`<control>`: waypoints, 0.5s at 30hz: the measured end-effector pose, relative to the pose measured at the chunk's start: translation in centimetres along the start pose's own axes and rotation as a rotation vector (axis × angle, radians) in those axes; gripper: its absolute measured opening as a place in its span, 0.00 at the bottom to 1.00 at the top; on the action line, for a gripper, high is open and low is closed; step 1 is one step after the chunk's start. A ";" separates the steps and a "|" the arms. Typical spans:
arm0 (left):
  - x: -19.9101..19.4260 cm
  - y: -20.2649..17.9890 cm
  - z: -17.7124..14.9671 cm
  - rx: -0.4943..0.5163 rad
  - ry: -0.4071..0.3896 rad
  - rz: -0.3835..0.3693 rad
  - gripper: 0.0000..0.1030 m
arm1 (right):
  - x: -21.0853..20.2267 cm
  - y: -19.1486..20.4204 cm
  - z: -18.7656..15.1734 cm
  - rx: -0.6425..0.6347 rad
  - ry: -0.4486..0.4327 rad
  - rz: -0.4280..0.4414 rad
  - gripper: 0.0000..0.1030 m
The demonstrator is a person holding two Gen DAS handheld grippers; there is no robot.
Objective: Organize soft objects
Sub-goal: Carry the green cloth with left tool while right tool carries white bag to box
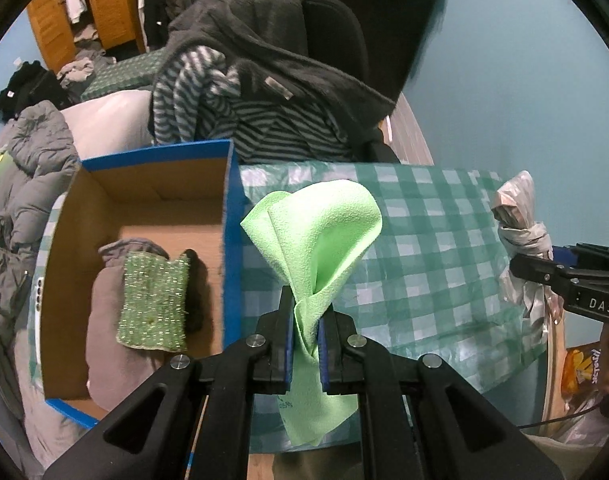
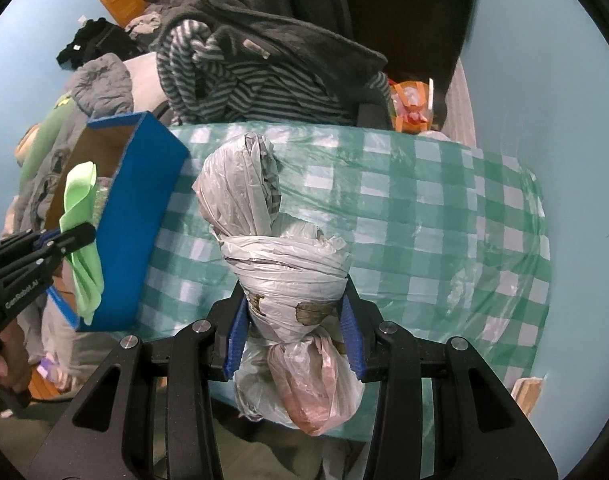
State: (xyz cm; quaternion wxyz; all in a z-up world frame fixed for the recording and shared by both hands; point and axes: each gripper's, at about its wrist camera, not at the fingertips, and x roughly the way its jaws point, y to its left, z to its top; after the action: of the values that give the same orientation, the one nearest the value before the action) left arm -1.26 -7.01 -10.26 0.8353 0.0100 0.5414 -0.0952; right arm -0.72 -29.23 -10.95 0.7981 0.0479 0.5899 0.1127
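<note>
Left gripper: closed on soft, pebbled green cloth.
Right gripper: clamped on crinkled plastic bundle.
Writing: "DAS" read at 3 o'clock.

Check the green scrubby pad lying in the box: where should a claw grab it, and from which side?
Take the scrubby pad across its two long edges, coming straight down through the open top of the box. It lies flat on a grey cloth, and the box walls block any sideways approach.

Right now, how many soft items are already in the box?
2 visible: a green scrubbing sponge lying on a grey folded cloth, both inside the cardboard box. Others may be hidden.
</note>
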 end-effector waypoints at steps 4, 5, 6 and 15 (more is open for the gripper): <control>-0.6 1.0 -0.2 -0.021 -0.005 0.011 0.09 | -0.9 0.9 0.3 -0.011 -0.012 0.012 0.39; -0.9 1.5 -0.3 -0.026 -0.006 0.013 0.09 | -1.1 1.3 0.4 -0.015 -0.016 0.019 0.39; -1.0 1.7 -0.3 -0.030 -0.009 0.015 0.09 | -1.2 1.6 0.5 -0.019 -0.019 0.024 0.39; -2.6 4.9 -0.6 -0.088 -0.034 0.043 0.09 | -1.5 5.2 1.7 -0.081 -0.026 0.058 0.39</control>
State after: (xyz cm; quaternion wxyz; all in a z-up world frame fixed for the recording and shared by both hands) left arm -2.01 -1.73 -8.53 0.8458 -0.0170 0.5305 -0.0535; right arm -0.18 -24.48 -7.96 0.8033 0.0343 0.5730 0.1590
